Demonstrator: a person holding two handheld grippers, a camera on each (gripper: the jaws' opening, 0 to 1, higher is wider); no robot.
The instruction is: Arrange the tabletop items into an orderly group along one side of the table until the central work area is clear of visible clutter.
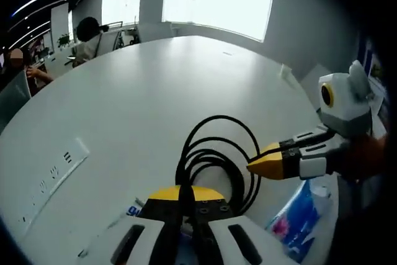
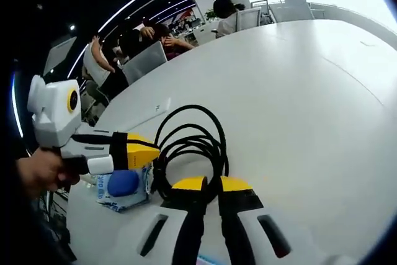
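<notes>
So, both tools pinch the black cable coil (image 1: 217,159) near the worktop (image 1: 155,91) edge; tissue pack (image 2: 124,185) beside it, middle mostly bare.

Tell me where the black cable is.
The coiled black cable lies on the white table, between both grippers' yellow jaw tips, beside a blue-and-white packet.

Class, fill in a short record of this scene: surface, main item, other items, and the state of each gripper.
Surface: white table
Main item: coiled black cable
Other items: blue-and-white packet; flush socket panel
Left gripper: shut on the cable
Right gripper: nearly closed at the coil's edge, grip unclear
Background: seated people
</notes>
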